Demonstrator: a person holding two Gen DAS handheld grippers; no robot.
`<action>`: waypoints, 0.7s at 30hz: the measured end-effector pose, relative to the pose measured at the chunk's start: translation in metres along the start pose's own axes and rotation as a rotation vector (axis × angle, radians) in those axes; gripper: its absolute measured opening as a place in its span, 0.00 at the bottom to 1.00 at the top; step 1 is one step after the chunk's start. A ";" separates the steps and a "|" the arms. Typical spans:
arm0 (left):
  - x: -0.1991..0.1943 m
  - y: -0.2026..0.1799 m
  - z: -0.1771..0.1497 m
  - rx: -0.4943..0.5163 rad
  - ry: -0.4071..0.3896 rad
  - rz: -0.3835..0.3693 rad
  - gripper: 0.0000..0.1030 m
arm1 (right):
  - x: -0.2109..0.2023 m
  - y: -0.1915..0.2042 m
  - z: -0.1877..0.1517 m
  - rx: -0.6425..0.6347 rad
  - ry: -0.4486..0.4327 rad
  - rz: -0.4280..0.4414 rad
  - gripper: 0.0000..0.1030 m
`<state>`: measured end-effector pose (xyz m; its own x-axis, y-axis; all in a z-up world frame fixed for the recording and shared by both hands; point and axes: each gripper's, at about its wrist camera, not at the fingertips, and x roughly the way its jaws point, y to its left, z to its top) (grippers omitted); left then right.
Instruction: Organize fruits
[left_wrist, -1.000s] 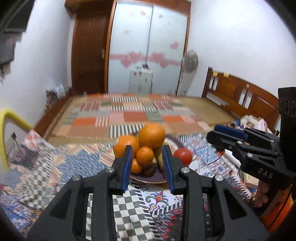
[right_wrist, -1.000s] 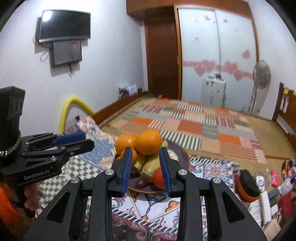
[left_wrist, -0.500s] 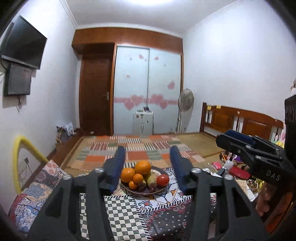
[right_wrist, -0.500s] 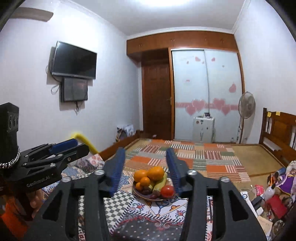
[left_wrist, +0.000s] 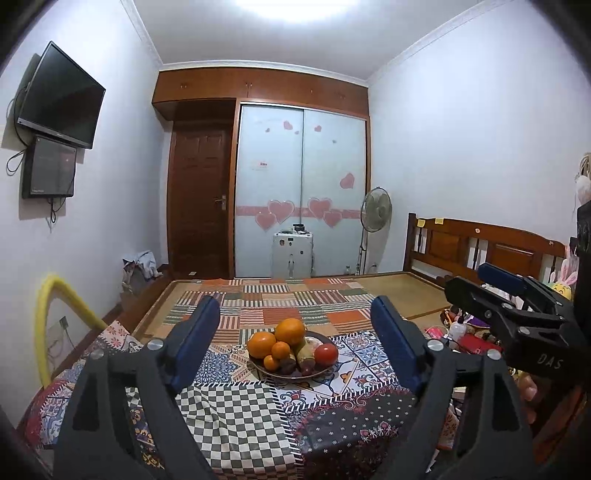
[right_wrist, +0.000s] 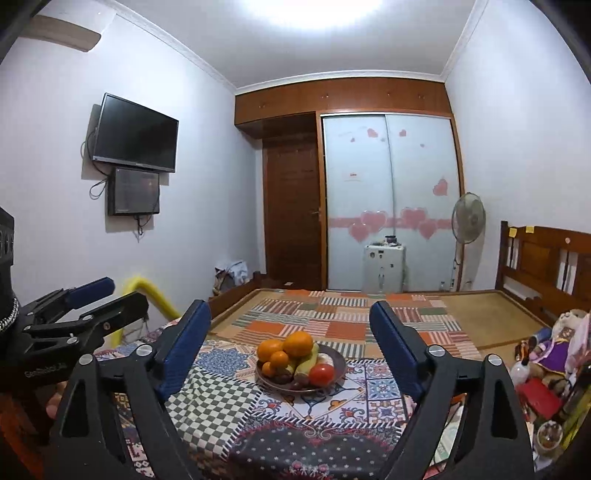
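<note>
A dark round plate (left_wrist: 325, 370) (right_wrist: 338, 360) sits on a patchwork-covered table and holds a pile of fruit: a large orange (left_wrist: 290, 331) (right_wrist: 297, 343) on top, smaller oranges (left_wrist: 260, 345) (right_wrist: 270, 349), yellow-green bananas (left_wrist: 305, 352) (right_wrist: 306, 362) and a red tomato (left_wrist: 325, 353) (right_wrist: 321, 374). My left gripper (left_wrist: 300, 345) is open and empty, held back from the plate. My right gripper (right_wrist: 290, 349) is open and empty, also well short of it. Each gripper shows at the edge of the other's view.
The table's patchwork cloth (left_wrist: 236, 406) hangs over the near edge. A mat-covered bed (left_wrist: 280, 302) with a wooden headboard (left_wrist: 480, 251) lies behind. Clutter and toys (right_wrist: 546, 354) sit to the right. A yellow tube (left_wrist: 55, 314) curves at the left.
Both grippers have pulled back and up from the fruit plate, and both have opened wide from a narrow gap. The fruit has not moved.
</note>
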<state>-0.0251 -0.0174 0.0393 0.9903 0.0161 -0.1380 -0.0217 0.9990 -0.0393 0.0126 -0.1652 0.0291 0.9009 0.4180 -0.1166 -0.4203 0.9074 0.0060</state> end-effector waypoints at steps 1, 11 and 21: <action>-0.002 -0.002 -0.001 0.000 0.000 0.000 0.87 | -0.002 0.000 0.000 -0.002 -0.004 -0.006 0.95; 0.000 -0.005 -0.007 0.018 -0.013 0.011 0.97 | -0.013 0.001 -0.008 0.005 -0.020 -0.027 1.00; 0.000 -0.002 -0.010 0.009 -0.014 0.013 0.99 | -0.014 -0.002 -0.010 0.014 -0.014 -0.026 1.00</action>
<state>-0.0267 -0.0203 0.0291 0.9918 0.0299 -0.1246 -0.0337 0.9990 -0.0289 -0.0005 -0.1731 0.0206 0.9129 0.3950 -0.1030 -0.3955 0.9183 0.0168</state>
